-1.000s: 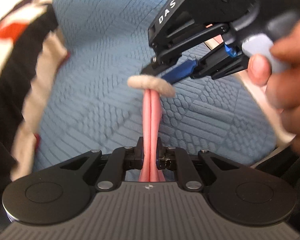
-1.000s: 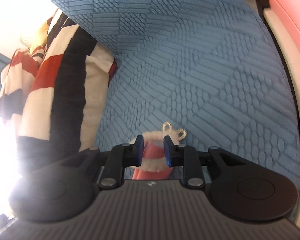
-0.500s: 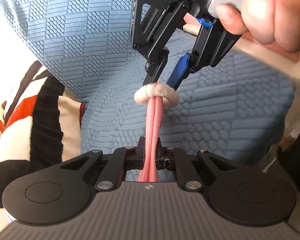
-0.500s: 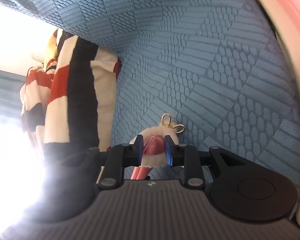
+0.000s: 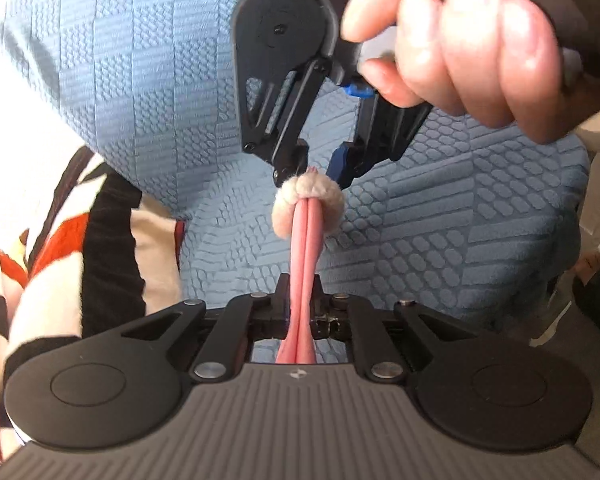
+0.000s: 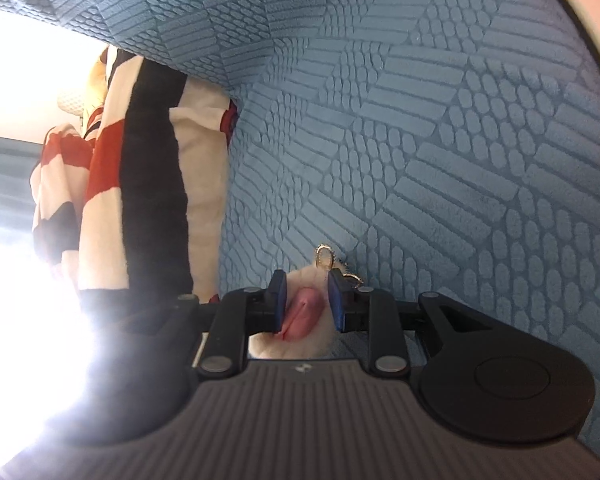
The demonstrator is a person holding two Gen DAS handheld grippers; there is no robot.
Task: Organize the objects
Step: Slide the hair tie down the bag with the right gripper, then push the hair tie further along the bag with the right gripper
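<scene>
Your left gripper (image 5: 300, 312) is clamped tight on a pink cord (image 5: 306, 256), a doubled strand running away from you between its closed fingers, held in the air above the blue textured cover (image 5: 460, 208); at the far end of that strand sits a cream fuzzy ring (image 5: 309, 200), wrapped around the pink. Your right gripper (image 5: 316, 174) comes down from the far side and pinches the top of that ring; its blue pads (image 6: 279, 304) stand a little apart with the fuzzy material and a pink loop filling the gap, so it is closed on the ring rather than closed fully; a small gold charm (image 6: 326, 258) shows just beyond the pads.

As for progress, you have the piece held at both ends and stretched between the two tools; nothing has been set down or sorted yet. I judge you are mid-way through separating or bundling the ring and the cord; which of the two I cannot tell. A striped red, black and white cloth (image 5: 80, 248) lies at the left, untouched; no container or destination shows, so placing is left.
</scene>
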